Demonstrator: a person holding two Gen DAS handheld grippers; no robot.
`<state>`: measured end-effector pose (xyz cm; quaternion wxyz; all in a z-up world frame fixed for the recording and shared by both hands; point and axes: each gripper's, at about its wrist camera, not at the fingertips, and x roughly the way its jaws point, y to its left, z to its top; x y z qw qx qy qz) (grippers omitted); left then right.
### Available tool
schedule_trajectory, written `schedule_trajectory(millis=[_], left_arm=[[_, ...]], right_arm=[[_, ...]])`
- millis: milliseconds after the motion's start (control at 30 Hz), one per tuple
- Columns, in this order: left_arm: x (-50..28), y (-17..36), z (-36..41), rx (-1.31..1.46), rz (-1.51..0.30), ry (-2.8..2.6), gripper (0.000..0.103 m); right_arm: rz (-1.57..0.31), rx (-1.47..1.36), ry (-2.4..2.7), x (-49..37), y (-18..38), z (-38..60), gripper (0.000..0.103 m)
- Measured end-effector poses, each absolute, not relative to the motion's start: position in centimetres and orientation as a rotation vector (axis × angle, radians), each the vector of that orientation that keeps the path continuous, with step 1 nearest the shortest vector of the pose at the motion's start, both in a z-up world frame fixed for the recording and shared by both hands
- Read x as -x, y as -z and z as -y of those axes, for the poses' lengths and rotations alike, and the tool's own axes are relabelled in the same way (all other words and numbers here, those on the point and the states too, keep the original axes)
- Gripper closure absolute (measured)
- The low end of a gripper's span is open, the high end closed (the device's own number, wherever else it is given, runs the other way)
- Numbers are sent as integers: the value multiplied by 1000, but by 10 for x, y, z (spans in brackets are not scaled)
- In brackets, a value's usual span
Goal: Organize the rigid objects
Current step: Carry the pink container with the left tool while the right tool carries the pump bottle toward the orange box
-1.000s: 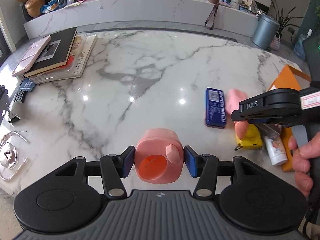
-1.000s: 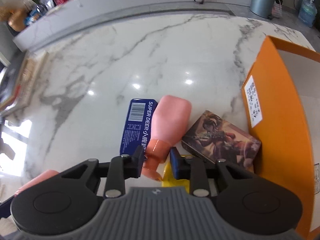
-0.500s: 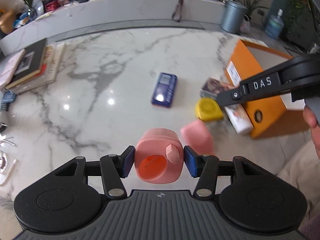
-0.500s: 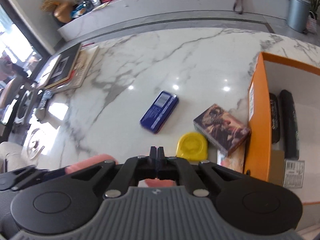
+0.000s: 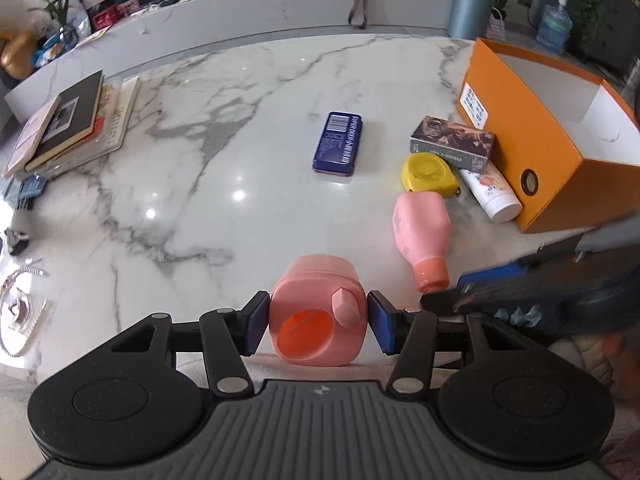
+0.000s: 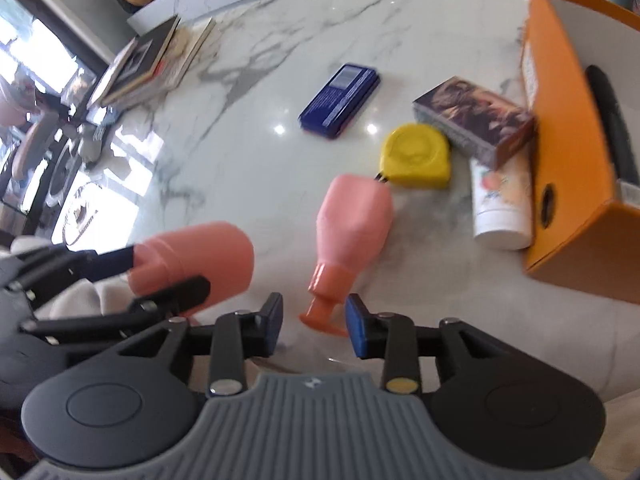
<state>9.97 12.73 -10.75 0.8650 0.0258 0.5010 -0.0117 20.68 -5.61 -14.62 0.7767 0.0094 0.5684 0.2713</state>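
Note:
My left gripper (image 5: 319,324) is shut on a squat pink container (image 5: 318,312) with an orange opening, held just above the marble table's near edge. This container (image 6: 196,260) also shows at the left of the right wrist view. A pink bottle (image 5: 420,228) with an orange cap lies on the marble, cap pointing at me. My right gripper (image 6: 315,322) has its jaws opening, one on each side of the cap of this bottle (image 6: 352,216), and the pads do not press on it. The right gripper's blurred fingertips (image 5: 460,296) sit just right of the cap.
An orange box (image 5: 520,152) stands open at the right with a dark long item (image 6: 608,120) inside. Against it lie a white tube (image 5: 492,192), an illustrated box (image 5: 452,142) and a yellow tape measure (image 5: 430,172). A blue tin (image 5: 338,144) lies mid-table, and books (image 5: 68,128) are stacked far left.
The right gripper held the pink bottle's neck by the blue tin, carried it toward the near edge, and now stands parted around the cap. The left gripper swung right, still holding the container.

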Motion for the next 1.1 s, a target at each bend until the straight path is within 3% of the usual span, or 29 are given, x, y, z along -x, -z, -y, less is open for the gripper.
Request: schedule_trajectory(millis=[167, 233, 467, 700, 1100], left_arm=[[-101, 103, -128, -43, -1042, 8, 43], [-101, 103, -125, -54, -1043, 13, 43], [-108, 102, -113, -69, -1033, 61, 43], [-126, 103, -91, -119, -982, 126, 43], [-158, 124, -85, -185, -1026, 168, 42]], right_arm=[[-1233, 55, -573, -200, 166, 44, 64], [-1226, 54, -576, -199, 168, 44, 72], [-1100, 37, -595, -198, 125, 66, 83], [-1002, -48, -546, -220, 98, 90, 83], [-889, 41, -524, -245, 96, 79, 82]])
